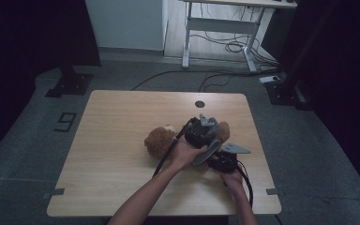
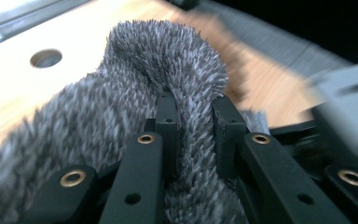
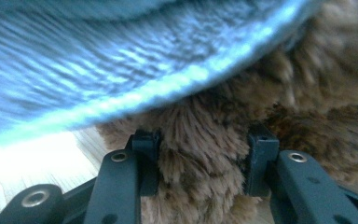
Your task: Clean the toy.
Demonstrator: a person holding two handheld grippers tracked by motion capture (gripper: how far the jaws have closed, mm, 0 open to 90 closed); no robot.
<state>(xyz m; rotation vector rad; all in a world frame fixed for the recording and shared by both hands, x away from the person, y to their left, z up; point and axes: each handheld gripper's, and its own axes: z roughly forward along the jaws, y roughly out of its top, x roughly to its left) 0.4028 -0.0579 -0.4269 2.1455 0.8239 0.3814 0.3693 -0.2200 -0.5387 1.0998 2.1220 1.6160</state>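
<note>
A brown teddy bear (image 1: pixel 160 142) is lying on the wooden table (image 1: pixel 112 140), a bit to the right of the middle. Both hands are working close together at the bear's right side. The left gripper (image 1: pixel 200 132) is pinching a fold of fuzzy grey cloth (image 2: pixel 135 88), and its jaws are squeezing tight on it. This cloth is hanging over the bear like a little piece of clothing. The right gripper (image 1: pixel 223 161) is sitting nearer to the person, just beside the left one. Its jaws are clamping a tuft of the bear's brown fur (image 3: pixel 200 154). A small round hole (image 1: pixel 199 104) is showing in the table at the far side.
</note>
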